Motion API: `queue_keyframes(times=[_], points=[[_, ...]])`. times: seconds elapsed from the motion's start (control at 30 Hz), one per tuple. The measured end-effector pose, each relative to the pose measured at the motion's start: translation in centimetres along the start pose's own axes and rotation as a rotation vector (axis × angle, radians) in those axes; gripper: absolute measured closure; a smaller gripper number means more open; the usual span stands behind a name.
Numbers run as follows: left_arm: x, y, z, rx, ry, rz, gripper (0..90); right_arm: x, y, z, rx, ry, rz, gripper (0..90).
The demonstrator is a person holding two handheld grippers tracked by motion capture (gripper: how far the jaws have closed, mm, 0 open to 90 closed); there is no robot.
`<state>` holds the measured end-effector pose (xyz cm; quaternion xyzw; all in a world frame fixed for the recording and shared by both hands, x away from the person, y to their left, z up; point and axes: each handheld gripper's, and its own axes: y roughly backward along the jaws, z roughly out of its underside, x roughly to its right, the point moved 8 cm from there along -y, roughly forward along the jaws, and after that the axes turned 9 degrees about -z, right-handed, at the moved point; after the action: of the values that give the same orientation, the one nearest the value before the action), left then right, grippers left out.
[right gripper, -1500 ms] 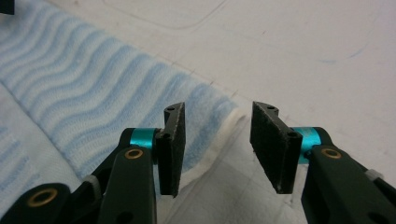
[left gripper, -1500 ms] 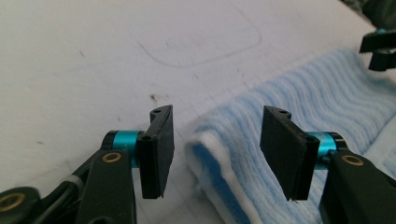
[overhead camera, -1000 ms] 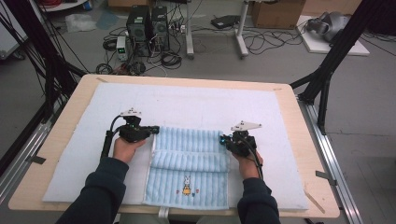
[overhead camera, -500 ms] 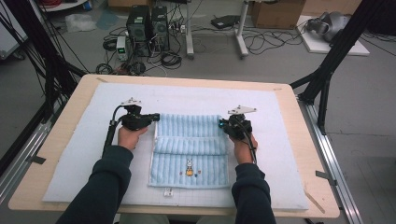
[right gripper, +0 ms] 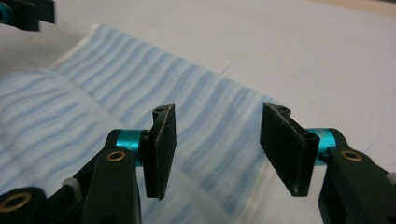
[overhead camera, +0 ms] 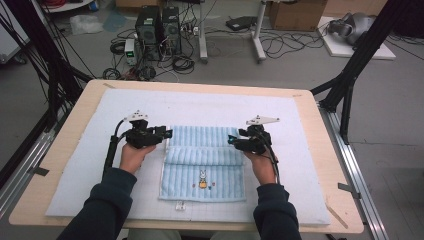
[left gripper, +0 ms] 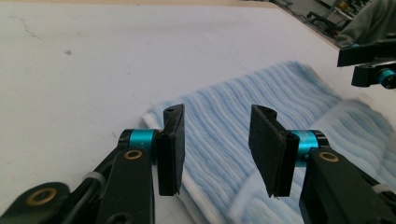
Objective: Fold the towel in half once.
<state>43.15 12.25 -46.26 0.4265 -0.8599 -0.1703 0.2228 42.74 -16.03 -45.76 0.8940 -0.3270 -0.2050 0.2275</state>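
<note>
Towel lay mid-worktop on the white pad, far edge toward the cables and gear on the floor, fold ridge across its middle, small bunny print on the near flap. Left gripper sat at the towel's far left corner, right gripper at the far right corner. Both sets of jaws had just been opening and stood about half apart, nothing between them: in the left gripper view the pads hovered just above the towel, no cloth pinched; same in the right gripper view, pads clear over the stripes.

Step looked like a release after carrying the edge over for a fold. To do it well: lift both grippers straight up and off together so the pads don't drag the layer back; check the far edge lies square with the layer under it; if a corner is off, re-pinch only that corner, thin bite, and tug flat. Next grab should take the edges evenly, both hands level.
</note>
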Motion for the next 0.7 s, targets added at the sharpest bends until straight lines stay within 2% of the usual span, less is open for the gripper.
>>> queue_keyframes(times=[0.1,0.27,0.33,0.4,0.47,0.53,0.57,0.6,0.7], points=[[0.9,0.5,1.3,-0.011,-0.019,0.026,56.0,-0.7,0.8,0.7,0.01,0.023,-0.022,49.8],[1.4,0.5,3.6,-0.07,-0.053,0.024,56.0,-0.8,1.7,2.9,-0.009,-0.011,-0.039,48.9],[1.7,0.3,4.2,-0.083,-0.07,0.024,56.3,-0.9,1.7,3.8,-0.032,-0.012,-0.039,51.4],[1.9,0.3,4.4,-0.09,-0.088,0.014,60.2,-0.9,1.4,4.7,-0.05,-0.024,-0.046,54.0],[2.0,0.4,4.5,-0.095,-0.105,0.013,69.6,-0.8,1.2,5.3,-0.052,-0.041,-0.056,58.1],[2.3,0.4,4.6,-0.097,-0.13,0.015,80.3,-0.7,1.3,5.5,-0.027,-0.047,-0.053,67.6],[2.3,0.4,4.6,-0.098,-0.137,0.011,82.0,-0.7,1.3,5.6,-0.03,-0.051,-0.056,75.5],[2.3,0.4,4.6,-0.094,-0.134,0.011,82.3,-0.7,1.3,5.7,-0.04,-0.049,-0.064,79.1],[2.3,0.7,4.4,-0.07,-0.131,0.019,82.8,-1.0,1.3,5.7,-0.049,-0.022,-0.065,85.6]])
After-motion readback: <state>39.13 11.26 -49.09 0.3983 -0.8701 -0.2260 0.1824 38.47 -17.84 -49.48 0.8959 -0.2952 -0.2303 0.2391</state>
